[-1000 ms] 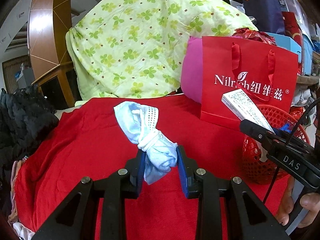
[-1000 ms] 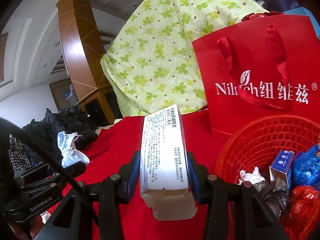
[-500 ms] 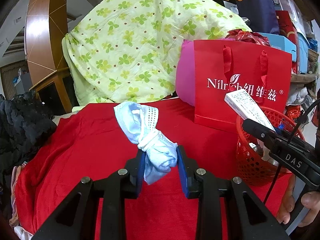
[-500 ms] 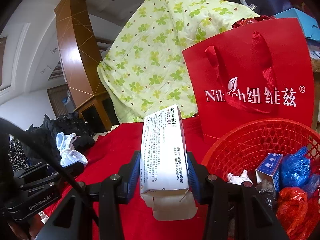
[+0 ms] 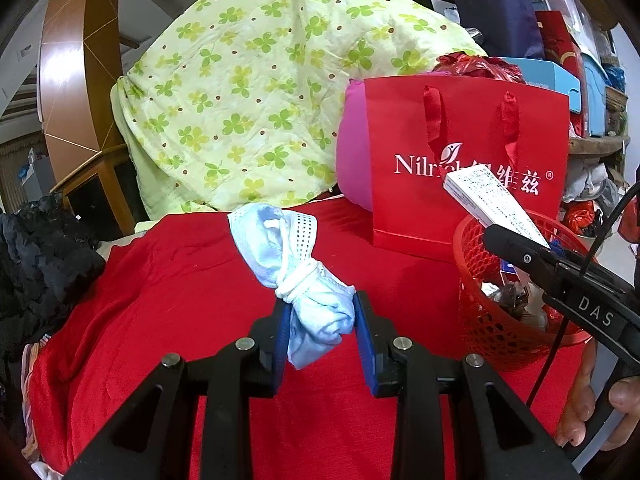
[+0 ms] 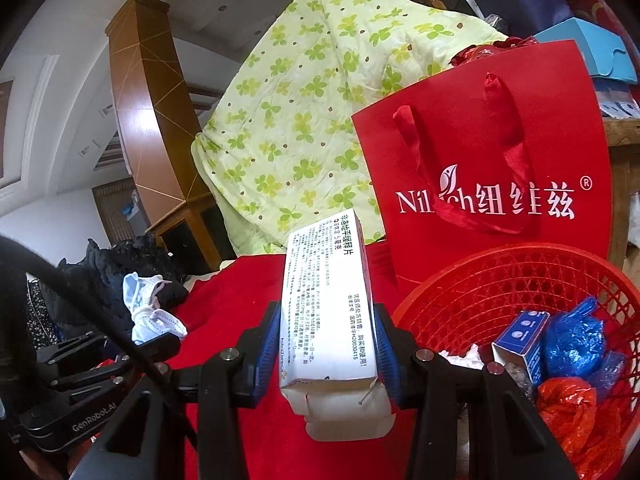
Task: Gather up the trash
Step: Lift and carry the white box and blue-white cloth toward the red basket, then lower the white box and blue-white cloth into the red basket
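Both pairs of fingers were closed on trash. On the left gripper [image 5: 320, 334], the blue pads [image 5: 282, 340] squeezed the lower end of a knotted bundle of light blue face masks [image 5: 298, 276], and its loose upper part stood up above the tips. This bundle hung over the red cloth [image 5: 168, 280] that covered the surface below. On the right gripper [image 6: 326, 346], the fingers [image 6: 270, 346] pressed both long sides of a white medicine box [image 6: 328, 304] with black printed text. The box stood almost upright, and its open bottom flaps showed under the pads.

A red plastic basket [image 6: 480, 280] stood just to the right of the box. In the left wrist view the box was held up above the rim of this basket [image 5: 470, 264]. Inside the basket lay a small blue carton [image 6: 520, 336], a crumpled blue plastic bag [image 6: 576, 340], a red plastic bag [image 6: 568, 404] and some white paper [image 6: 464, 356].

Behind the basket stood a red paper gift bag [image 5: 468, 168] with white lettering and ribbon handles. A pink cushion [image 5: 352, 152] lay beside it, and a green quilt with clover print [image 5: 248, 92] was piled behind. Dark clothes [image 5: 44, 256] lay at the left edge of the red cloth.
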Demonstrator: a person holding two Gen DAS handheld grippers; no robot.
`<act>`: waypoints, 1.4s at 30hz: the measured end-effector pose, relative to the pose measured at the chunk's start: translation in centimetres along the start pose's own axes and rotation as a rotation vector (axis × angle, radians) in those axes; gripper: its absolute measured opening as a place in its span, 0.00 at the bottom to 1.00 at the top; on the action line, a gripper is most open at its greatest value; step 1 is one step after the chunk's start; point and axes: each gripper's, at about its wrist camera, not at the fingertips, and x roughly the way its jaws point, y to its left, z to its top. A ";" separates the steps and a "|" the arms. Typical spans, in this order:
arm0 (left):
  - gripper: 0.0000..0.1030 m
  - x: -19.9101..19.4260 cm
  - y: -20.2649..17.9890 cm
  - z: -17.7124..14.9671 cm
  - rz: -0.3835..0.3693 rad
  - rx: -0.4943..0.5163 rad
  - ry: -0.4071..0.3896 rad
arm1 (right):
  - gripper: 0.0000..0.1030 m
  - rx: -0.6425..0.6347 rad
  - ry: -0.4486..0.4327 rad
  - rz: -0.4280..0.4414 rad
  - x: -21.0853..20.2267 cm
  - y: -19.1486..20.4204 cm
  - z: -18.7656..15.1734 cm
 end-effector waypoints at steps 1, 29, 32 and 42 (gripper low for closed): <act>0.32 0.0 -0.2 0.0 -0.001 0.003 0.000 | 0.46 0.002 -0.002 0.000 -0.1 -0.1 0.0; 0.32 0.6 -3.4 -0.1 -0.043 0.070 0.023 | 0.46 0.038 -0.029 -0.034 -1.8 -1.7 0.3; 0.32 0.7 -3.8 0.0 -0.049 0.076 0.023 | 0.46 0.043 -0.033 -0.038 -2.0 -2.0 0.2; 0.32 1.2 -5.1 0.4 -0.068 0.091 0.022 | 0.46 0.057 -0.041 -0.053 -2.5 -2.9 0.4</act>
